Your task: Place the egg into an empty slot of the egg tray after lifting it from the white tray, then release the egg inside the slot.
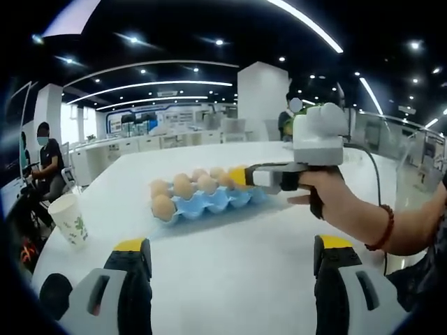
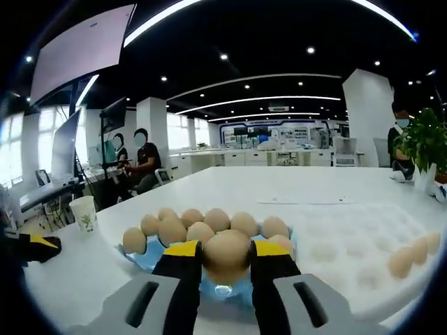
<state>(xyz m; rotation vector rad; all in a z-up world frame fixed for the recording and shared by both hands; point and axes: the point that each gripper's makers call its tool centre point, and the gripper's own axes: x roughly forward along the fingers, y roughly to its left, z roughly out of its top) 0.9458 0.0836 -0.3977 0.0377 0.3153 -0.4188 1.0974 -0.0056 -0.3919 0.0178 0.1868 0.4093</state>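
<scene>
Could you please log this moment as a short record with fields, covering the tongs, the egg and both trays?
right tongs: shut on an egg, held over the blue egg tray
left tongs: open, holding nothing, above the table
blue egg tray: many slots filled with eggs
white tray: a few eggs at its right edge
paper cup: upright on the table
release: not yet done

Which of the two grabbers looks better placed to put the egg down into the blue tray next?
The right gripper: its jaws are closed on the egg, right above the blue egg tray. The left gripper is open, holding nothing, back from the tray.
</scene>
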